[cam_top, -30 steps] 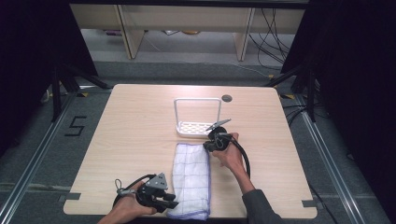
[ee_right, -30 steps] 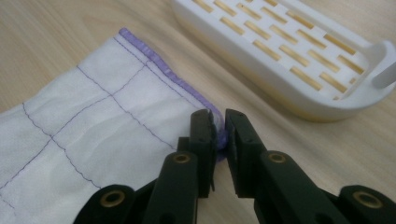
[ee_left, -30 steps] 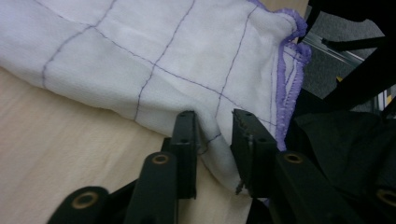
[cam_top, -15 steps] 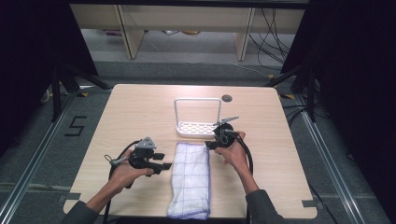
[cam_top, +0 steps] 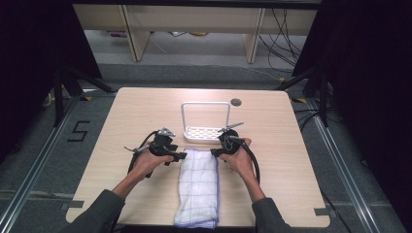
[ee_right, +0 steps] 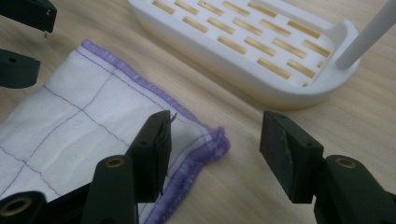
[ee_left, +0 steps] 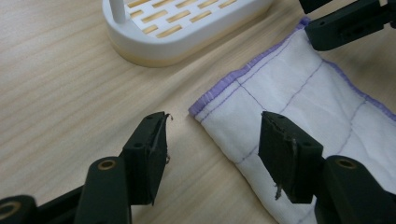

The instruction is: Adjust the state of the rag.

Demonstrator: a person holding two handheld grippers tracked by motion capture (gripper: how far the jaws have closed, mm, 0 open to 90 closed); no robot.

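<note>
A folded white cloth with purple edging [cam_top: 199, 187] lies lengthwise on the wooden table, its far end near a white slotted rack [cam_top: 204, 132]. My left gripper [cam_top: 182, 156] is at the cloth's far left corner [ee_left: 198, 111], open, its jaws straddling that corner just above the table. My right gripper [cam_top: 214, 153] is at the far right corner [ee_right: 217, 140], also open, one jaw over the cloth and the other over bare wood. The far-off black jaws [ee_left: 348, 23] in the left gripper view belong to the right gripper.
The white rack [ee_right: 261, 46] with its upright loop handle [cam_top: 205, 106] stands just beyond the cloth. A small round cable hole [cam_top: 236, 102] sits near the table's far edge. Table edges drop to a grey floor on all sides.
My left gripper has travelled from the near end of the cloth up to its far left corner. The right gripper has stayed at the far right corner.
</note>
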